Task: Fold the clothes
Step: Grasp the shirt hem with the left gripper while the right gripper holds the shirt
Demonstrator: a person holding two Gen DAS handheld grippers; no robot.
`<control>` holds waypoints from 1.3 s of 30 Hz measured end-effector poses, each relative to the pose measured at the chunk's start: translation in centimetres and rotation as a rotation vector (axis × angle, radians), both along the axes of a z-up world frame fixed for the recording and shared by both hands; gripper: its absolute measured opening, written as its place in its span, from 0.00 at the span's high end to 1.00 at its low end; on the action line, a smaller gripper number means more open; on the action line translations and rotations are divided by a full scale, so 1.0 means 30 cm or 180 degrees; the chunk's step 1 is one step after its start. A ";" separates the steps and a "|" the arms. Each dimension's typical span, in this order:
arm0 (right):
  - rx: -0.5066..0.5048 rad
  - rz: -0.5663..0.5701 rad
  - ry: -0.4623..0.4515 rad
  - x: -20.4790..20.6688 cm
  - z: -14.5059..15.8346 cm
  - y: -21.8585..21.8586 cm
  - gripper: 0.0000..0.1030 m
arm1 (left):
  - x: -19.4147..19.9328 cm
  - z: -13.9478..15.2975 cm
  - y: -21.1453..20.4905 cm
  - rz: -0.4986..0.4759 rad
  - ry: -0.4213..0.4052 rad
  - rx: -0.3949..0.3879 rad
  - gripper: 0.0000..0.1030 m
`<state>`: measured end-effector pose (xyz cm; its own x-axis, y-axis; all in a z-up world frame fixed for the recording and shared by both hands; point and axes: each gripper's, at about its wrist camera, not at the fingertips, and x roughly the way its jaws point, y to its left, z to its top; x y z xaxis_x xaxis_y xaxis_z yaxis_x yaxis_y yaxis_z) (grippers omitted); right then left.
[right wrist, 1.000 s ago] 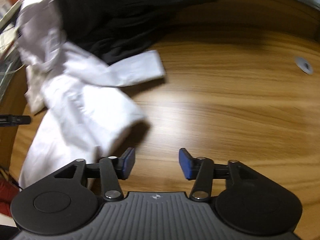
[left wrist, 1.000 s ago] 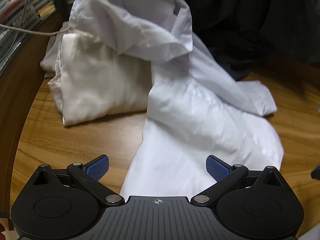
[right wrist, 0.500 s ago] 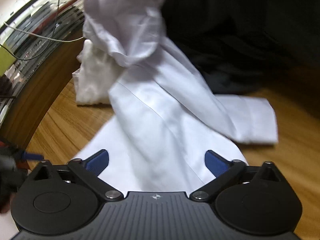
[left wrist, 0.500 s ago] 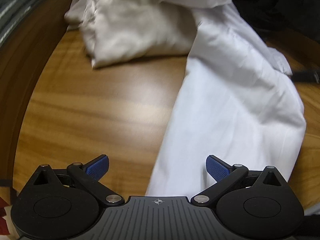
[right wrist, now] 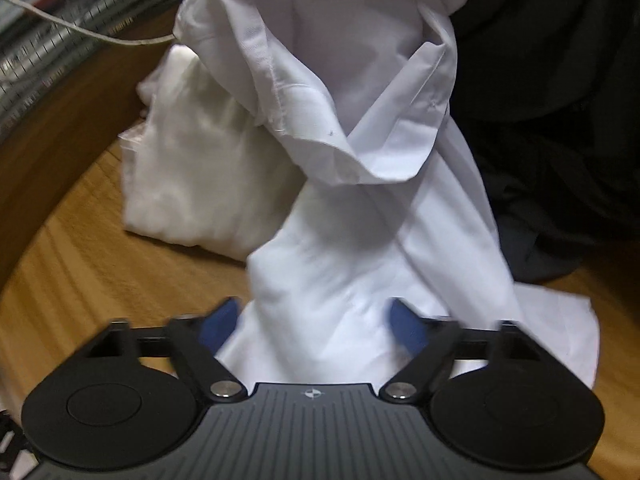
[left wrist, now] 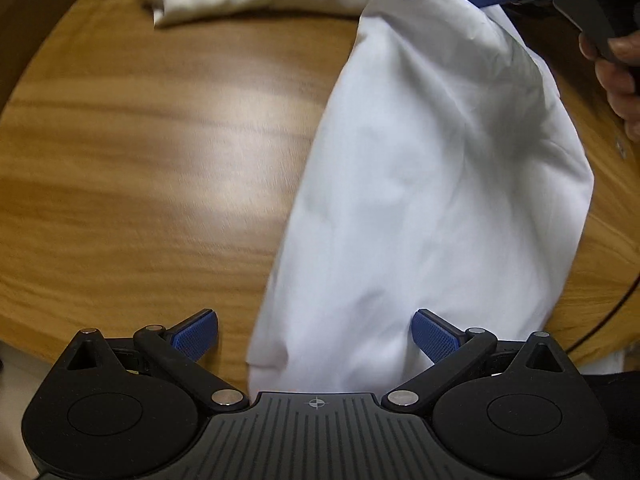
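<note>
My left gripper point(left wrist: 314, 330) is spread wide over the wooden table point(left wrist: 140, 152), pads clear of the white shirt point(left wrist: 432, 184) whose lower edge lies between them. My right gripper point(right wrist: 312, 320) has just been closing, jaws at a middling gap, shirt fabric between them, not pinched. Cream folded garment point(right wrist: 192, 168) sits beside the shirt, black clothes point(right wrist: 560, 100) behind it
</note>
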<state>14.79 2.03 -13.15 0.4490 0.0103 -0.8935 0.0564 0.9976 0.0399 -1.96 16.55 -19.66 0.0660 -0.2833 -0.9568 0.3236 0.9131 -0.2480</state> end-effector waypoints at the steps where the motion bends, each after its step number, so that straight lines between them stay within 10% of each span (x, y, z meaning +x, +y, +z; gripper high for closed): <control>1: 0.0002 0.0003 0.0001 0.003 -0.004 -0.011 0.50 | -0.004 -0.004 0.001 0.0015 0.0041 -0.0038 0.01; 4: 0.0127 -0.0070 -0.0028 -0.020 0.009 -0.067 0.83 | -0.015 -0.019 -0.007 -0.0046 0.0201 -0.0129 0.10; 7: 0.0228 -0.0163 -0.0074 -0.070 0.032 -0.130 0.90 | -0.028 -0.005 -0.026 -0.0142 0.0150 -0.0099 0.19; 20: 0.0472 -0.1157 -0.0363 -0.554 0.178 -0.528 0.93 | -0.046 0.118 -0.279 -0.0814 -0.0144 0.0025 0.73; 39: 0.0481 -0.2776 -0.0606 -1.374 0.231 -1.091 0.94 | -0.086 0.315 -1.009 -0.2087 -0.0655 -0.0062 0.84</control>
